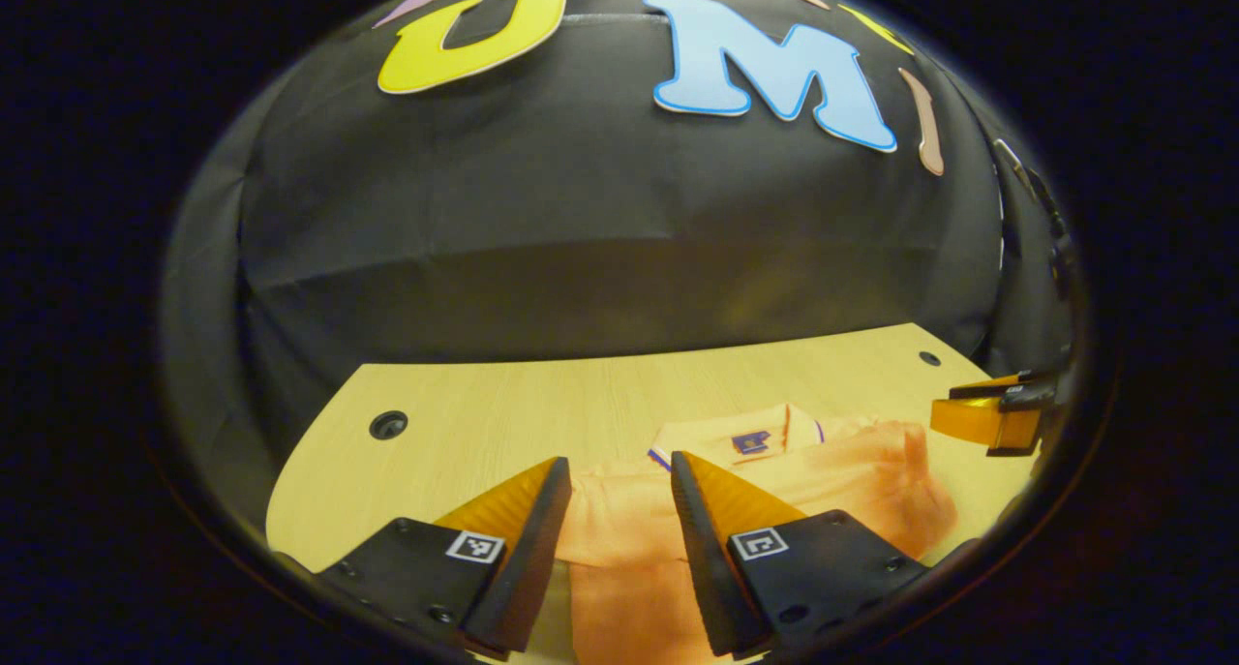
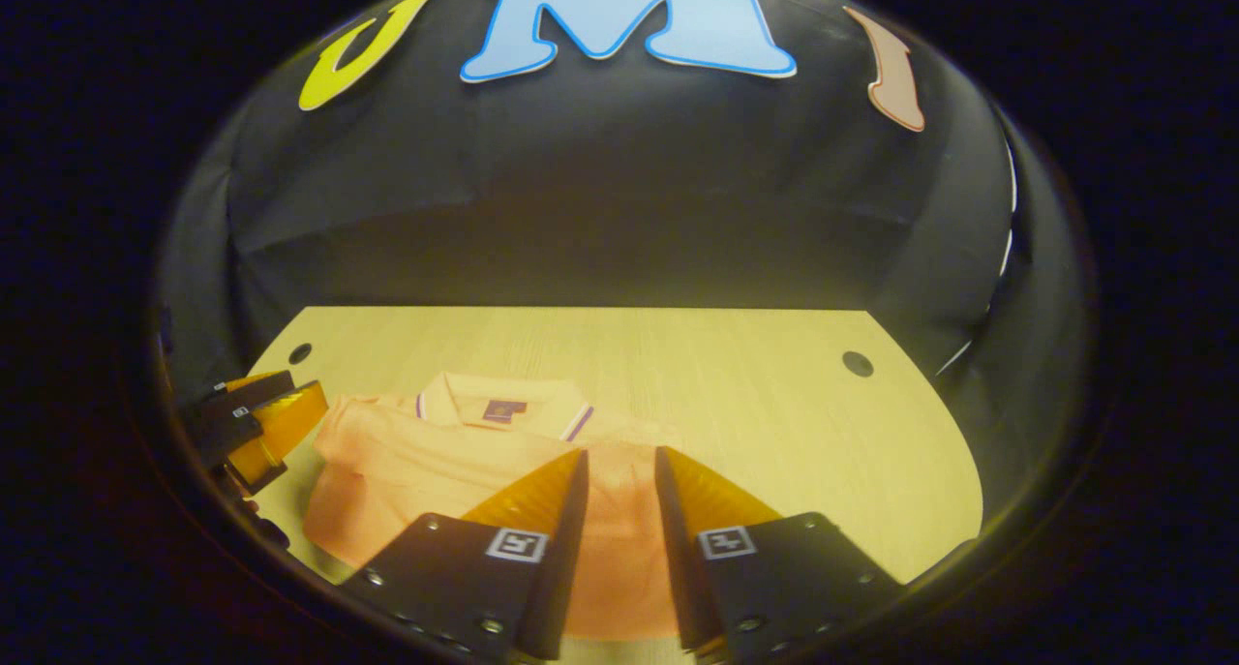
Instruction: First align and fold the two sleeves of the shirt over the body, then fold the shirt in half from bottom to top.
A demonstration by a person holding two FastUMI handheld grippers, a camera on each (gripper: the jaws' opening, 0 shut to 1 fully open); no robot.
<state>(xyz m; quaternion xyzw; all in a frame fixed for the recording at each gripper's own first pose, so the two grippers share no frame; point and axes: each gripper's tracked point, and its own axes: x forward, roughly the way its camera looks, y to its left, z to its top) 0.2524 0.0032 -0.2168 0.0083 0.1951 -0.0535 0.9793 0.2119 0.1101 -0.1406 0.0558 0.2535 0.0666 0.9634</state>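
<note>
Item: shirt [image 2: 455, 462], thin soft knit, judged light, limp and crease-prone. Laid flat on the worktop [image 2: 736, 394], collar toward twelve o'clock. Left tongs [image 1: 619, 481] and right tongs [image 2: 621, 471]: spread, empty, above the cloth. Sleeve hems are recommended for pinching.

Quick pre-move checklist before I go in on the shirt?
1. Shirt lies on the table: ok.
2. Collar faces the far wall: ok.
3. Left gripper open, nothing between its fingers: ok.
4. Right gripper open, nothing between its fingers: ok.
5. Sleeves folded over the body: cannot tell, both grippers hide part of the cloth.
6. Bottom hem position: cannot tell, hidden below the fingers.
</note>
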